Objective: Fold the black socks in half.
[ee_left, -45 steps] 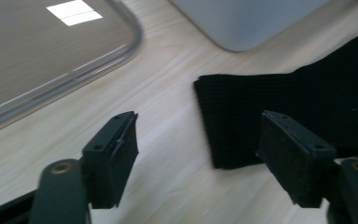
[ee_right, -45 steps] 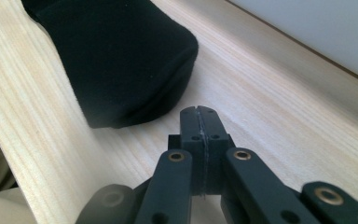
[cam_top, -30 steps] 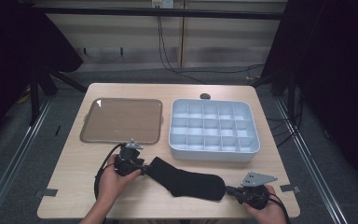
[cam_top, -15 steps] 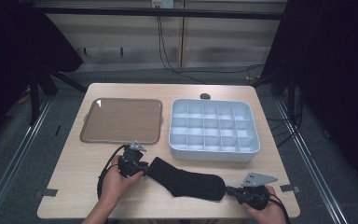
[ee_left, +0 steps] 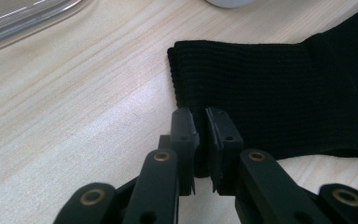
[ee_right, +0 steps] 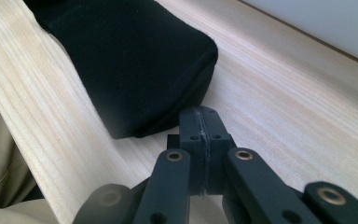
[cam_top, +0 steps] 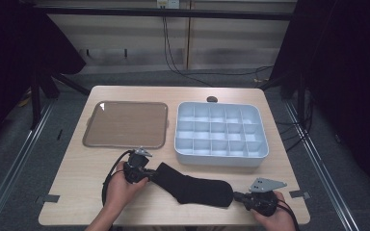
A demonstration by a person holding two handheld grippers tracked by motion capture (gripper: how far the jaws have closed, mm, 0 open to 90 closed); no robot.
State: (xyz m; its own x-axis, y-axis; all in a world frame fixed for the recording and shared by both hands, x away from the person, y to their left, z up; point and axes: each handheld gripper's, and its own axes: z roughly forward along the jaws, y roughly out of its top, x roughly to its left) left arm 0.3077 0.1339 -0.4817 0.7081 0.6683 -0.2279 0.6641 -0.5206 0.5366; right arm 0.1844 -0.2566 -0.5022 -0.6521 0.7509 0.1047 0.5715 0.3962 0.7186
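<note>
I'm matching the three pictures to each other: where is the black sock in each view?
High view: black sock lies low centre, between both grippers.
Left gripper view: its ribbed cuff at right, pinched by the jaws.
Right gripper view: its toe end upper left.
Shared landmark: the wooden table.

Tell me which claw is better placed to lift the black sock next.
Left. The left claw is already clamped on the sock's ribbed cuff edge, having just closed. The right claw is shut on nothing, just off the toe end.
</note>
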